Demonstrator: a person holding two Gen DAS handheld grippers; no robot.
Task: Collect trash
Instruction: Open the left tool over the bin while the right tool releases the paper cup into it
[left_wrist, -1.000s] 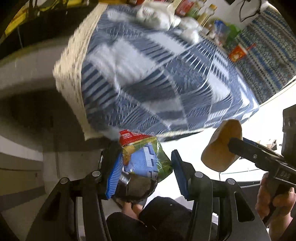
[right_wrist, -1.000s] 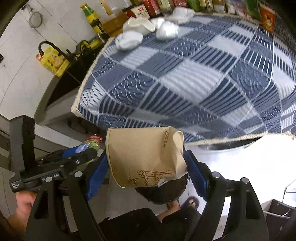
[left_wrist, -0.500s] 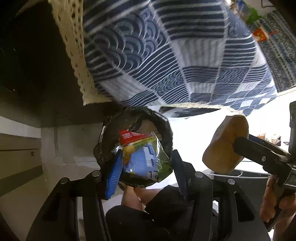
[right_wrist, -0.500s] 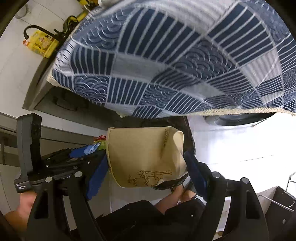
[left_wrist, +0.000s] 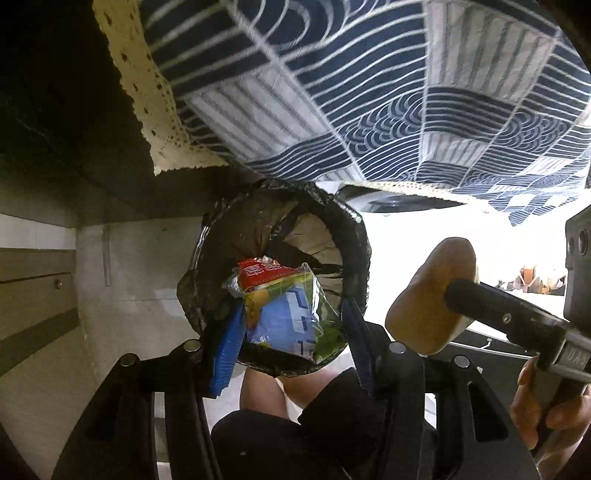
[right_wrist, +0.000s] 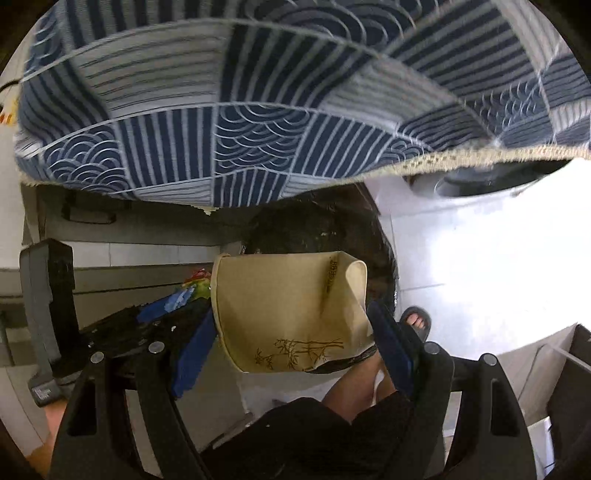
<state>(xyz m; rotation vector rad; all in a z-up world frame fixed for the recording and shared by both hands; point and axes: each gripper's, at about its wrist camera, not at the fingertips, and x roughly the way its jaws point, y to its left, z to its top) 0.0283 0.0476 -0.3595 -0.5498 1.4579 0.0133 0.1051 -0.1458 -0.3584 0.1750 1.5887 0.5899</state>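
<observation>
My left gripper (left_wrist: 291, 332) is shut on a crumpled snack wrapper (left_wrist: 284, 306), red, yellow, blue and green, and holds it over the mouth of a bin lined with a black bag (left_wrist: 354, 229). My right gripper (right_wrist: 295, 339) is shut on a squashed tan paper cup (right_wrist: 288, 306) with a bamboo print, held above the same black-lined bin (right_wrist: 380, 243). The cup also shows in the left wrist view (left_wrist: 428, 299), to the right of the bin. The wrapper's tip shows in the right wrist view (right_wrist: 197, 284), left of the cup.
A blue and white patterned tablecloth (left_wrist: 369, 92) with a cream lace edge hangs just above the bin, and fills the top of the right wrist view (right_wrist: 258, 110). Grey cabinet fronts (left_wrist: 37, 288) stand at the left. My sandalled foot (right_wrist: 415, 321) stands on the white floor beside the bin.
Both grippers have dropped from table height to below the tablecloth's edge. The black-lined bin has come into view under the wrapper and the cup. Both grips are unchanged.
</observation>
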